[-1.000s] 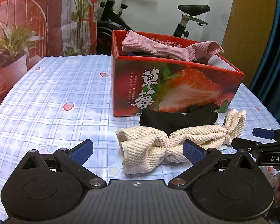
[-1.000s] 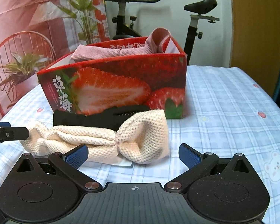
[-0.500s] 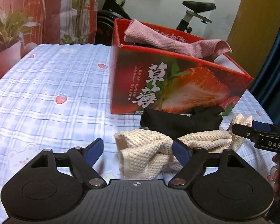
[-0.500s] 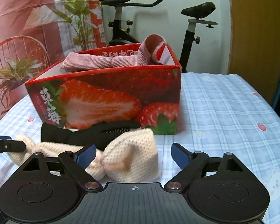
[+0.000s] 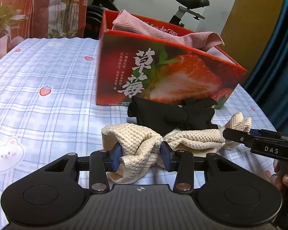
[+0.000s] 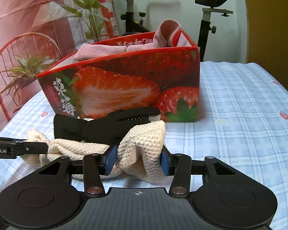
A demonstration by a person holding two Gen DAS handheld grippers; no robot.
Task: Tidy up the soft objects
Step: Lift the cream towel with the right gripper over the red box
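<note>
A cream knitted cloth (image 5: 192, 137) lies crumpled on the checked tablecloth in front of the red strawberry box (image 5: 169, 76). My left gripper (image 5: 141, 156) is closing on the cloth's left end, its blue pads pressing into the bunched knit. My right gripper (image 6: 137, 160) is closing on the other end of the cream cloth (image 6: 142, 145), pads pressing it from both sides. A black cloth (image 5: 169, 113) lies between the cream one and the box; it shows as the black cloth (image 6: 105, 125) in the right wrist view. A pink cloth (image 5: 163, 32) hangs out of the box.
The strawberry box (image 6: 124, 84) stands mid-table on the blue checked tablecloth (image 5: 38, 95). An exercise bike (image 6: 207, 13), a red wire chair with a plant (image 6: 23, 69) and a curtain stand beyond the table. A hand (image 5: 286, 178) shows at the right edge.
Both grippers' jaws have narrowed from wide open onto the two ends of the cream cloth. The left gripper has dropped lower toward the table. The cloth's ends are now squeezed together.
</note>
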